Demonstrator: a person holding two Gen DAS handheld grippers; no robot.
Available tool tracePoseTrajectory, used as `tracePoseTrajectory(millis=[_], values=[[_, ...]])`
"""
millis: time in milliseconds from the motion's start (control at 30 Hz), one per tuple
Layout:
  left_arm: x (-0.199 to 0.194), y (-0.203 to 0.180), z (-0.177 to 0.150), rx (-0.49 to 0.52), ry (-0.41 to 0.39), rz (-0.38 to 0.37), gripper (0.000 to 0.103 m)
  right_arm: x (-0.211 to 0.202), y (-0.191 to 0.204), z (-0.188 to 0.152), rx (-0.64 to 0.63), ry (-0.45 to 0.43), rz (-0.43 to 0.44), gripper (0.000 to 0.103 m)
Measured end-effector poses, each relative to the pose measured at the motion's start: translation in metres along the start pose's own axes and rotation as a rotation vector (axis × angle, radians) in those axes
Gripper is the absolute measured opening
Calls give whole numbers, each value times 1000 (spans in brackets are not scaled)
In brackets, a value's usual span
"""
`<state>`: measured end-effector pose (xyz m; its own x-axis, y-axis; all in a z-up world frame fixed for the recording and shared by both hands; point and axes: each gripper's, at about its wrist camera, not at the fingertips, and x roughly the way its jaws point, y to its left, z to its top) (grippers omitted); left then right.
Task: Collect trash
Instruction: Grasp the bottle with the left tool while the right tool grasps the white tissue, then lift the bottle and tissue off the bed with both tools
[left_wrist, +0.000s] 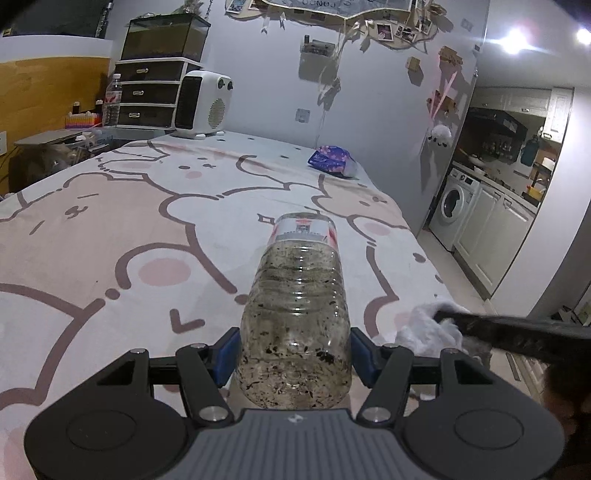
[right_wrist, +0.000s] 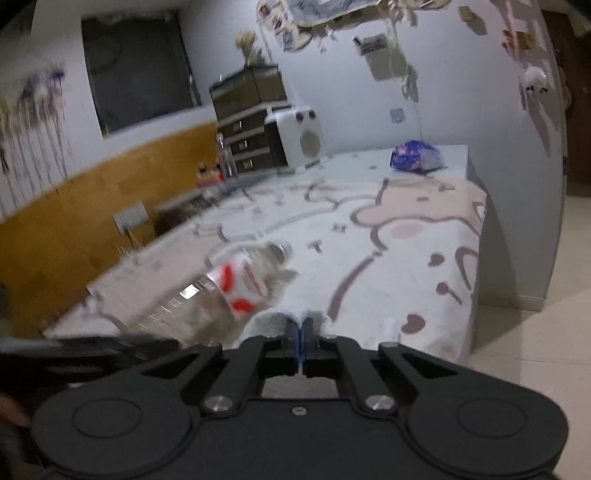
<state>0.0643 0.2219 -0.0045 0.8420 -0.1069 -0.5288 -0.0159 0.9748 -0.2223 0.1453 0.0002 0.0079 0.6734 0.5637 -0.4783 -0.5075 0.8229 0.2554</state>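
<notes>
A clear plastic bottle (left_wrist: 295, 295) with dark grime inside and a red-and-white label sits base-first between the blue pads of my left gripper (left_wrist: 295, 332), which is shut on it. Its neck points away over the bed (left_wrist: 110, 240). In the right wrist view the same bottle (right_wrist: 221, 291) shows blurred at the left. My right gripper (right_wrist: 299, 325) has its jaws nearly together, pinching a crumpled white tissue (right_wrist: 269, 319) that bulges around the fingertips. In the left wrist view the tissue (left_wrist: 424, 325) hangs at the bed's right edge on a dark blurred finger.
A blue-purple packet (left_wrist: 332, 158) (right_wrist: 413, 157) lies at the bed's far end. Behind it stand a white heater (left_wrist: 203, 105), a drawer unit (left_wrist: 147, 92) and an upright water bottle (left_wrist: 112, 99). To the right, the floor leads to a kitchen with a washing machine (left_wrist: 456, 199).
</notes>
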Motion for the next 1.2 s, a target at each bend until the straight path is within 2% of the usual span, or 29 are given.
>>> tracePoseTrajectory(millis=[33, 100, 167, 233, 300, 433, 567, 633, 700, 733, 833, 867, 933, 967, 1000, 1200], values=[[1, 1, 0, 0, 3, -3, 63, 4, 0, -4, 8, 14, 5, 10], [2, 2, 0, -2, 7, -6, 63, 6, 4, -12, -14, 22, 0, 37], [4, 2, 0, -2, 3, -6, 63, 3, 10, -17, -53, 19, -28, 52], [8, 3, 3, -7, 4, -7, 64, 0, 13, -19, -72, 20, -55, 59], [11, 1, 3, -10, 8, -19, 65, -1, 14, -20, -87, 20, -89, 72], [16, -1, 10, -10, 24, -43, 83, 4, 13, -23, -104, 38, -126, 76], [26, -3, 24, 0, 64, -52, 87, 7, 18, -29, -151, 34, -139, 78], [34, -5, 30, 22, 97, -31, 87, 6, 20, -30, -160, 35, -134, 74], [42, -10, 34, 60, 128, -16, 87, 3, 21, -31, -165, 35, -119, 62], [44, -12, 36, 74, 138, -13, 87, 1, 21, -32, -166, 33, -116, 59], [49, -18, 42, 112, 139, 7, 85, -2, 21, -37, -167, 12, -106, 48], [50, -20, 43, 124, 140, 16, 84, -4, 19, -38, -162, 2, -104, 43], [51, -23, 43, 138, 143, 26, 73, -6, 16, -39, -142, -8, -120, 24], [52, -24, 42, 142, 145, 37, 71, -7, 14, -39, -128, -11, -126, 14], [52, -24, 41, 150, 141, 51, 64, -9, 13, -39, -115, -11, -118, 11], [37, -27, 27, 145, 87, 47, 62, -18, 11, -43, -86, -13, -94, 6]])
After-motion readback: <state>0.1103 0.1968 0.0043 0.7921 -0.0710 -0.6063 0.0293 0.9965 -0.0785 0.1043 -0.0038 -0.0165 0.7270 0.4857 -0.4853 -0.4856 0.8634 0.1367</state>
